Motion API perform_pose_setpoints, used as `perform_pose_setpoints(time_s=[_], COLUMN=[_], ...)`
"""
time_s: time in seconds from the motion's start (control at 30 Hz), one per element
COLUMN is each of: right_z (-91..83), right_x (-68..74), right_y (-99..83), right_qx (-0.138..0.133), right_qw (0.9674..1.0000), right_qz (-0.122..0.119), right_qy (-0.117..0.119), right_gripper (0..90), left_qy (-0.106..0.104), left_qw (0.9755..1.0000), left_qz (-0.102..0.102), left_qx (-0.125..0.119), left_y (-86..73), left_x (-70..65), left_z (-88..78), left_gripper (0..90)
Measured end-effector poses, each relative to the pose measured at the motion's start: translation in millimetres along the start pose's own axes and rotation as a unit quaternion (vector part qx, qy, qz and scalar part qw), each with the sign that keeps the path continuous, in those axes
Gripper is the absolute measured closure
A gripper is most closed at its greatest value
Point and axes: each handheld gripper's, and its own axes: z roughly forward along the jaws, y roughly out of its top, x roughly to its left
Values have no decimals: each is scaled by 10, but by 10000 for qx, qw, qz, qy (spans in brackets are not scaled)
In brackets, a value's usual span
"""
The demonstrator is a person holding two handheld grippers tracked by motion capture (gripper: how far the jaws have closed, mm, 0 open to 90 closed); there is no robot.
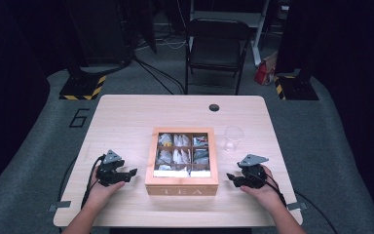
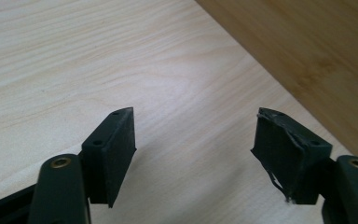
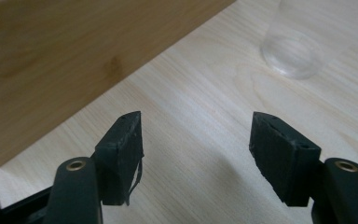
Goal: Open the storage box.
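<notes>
At the near edge of the table (image 1: 126,117), a person's hands hold the left gripper (image 1: 129,174) and the right gripper (image 1: 232,178), one on each side of a wooden tea box (image 1: 181,187). Both sets of jaws stand spread with nothing between them, just above bare tabletop. The box sits between the grippers, near but apart from each, with tea bags (image 1: 181,148) in its compartments. Beyond the right gripper, just beside the box's far right corner, stands a clear cup (image 3: 292,42). Past the table stands a dark folding chair (image 1: 217,46).
</notes>
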Motion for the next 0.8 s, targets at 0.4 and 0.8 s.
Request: perform_pose_setpoints(time_s=[0.4, 0.8], right_z=[-123, -211], right_x=[2, 29], right_y=[57, 106], right_qx=[-72, -139], right_qw=[9994, 9991], right_qz=[265, 307], right_qy=[212, 243], right_gripper=[405, 424], left_qy=[-142, -279], left_qw=[9998, 9995], left_qz=[-85, -111], left_qx=[-77, -53], left_y=[28, 68], left_x=[-33, -87], left_z=[-113, -224], left_gripper=[375, 409])
